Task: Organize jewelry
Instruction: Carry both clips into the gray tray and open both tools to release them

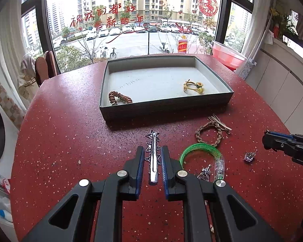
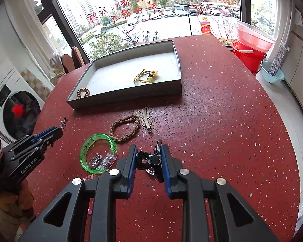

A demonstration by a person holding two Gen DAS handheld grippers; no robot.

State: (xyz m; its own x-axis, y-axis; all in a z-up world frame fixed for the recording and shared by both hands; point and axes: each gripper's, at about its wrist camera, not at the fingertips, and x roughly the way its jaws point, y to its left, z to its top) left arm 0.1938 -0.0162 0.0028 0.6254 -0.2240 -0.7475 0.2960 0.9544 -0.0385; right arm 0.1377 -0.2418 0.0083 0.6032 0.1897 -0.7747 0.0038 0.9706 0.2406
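A grey tray (image 1: 165, 109) on the red table holds a brown coil band (image 1: 119, 98) and a yellow flower hair tie (image 1: 194, 86). My left gripper (image 1: 152, 155) is shut on a silver star hair clip (image 1: 153, 157), just above the table in front of the tray. My right gripper (image 2: 148, 157) is shut on a black hair claw (image 2: 149, 159) above the table; it also shows at the right edge of the left wrist view (image 1: 288, 147). A green bangle (image 1: 202, 151), a braided brown bracelet (image 1: 209, 134), a gold clip (image 1: 220, 122) and silver charms (image 1: 250, 157) lie loose.
The tray shows in the right wrist view too (image 2: 131, 98). Red buckets (image 2: 250, 46) stand past the table's far right edge. A washing machine (image 2: 16, 113) is to the left. A window runs behind the table.
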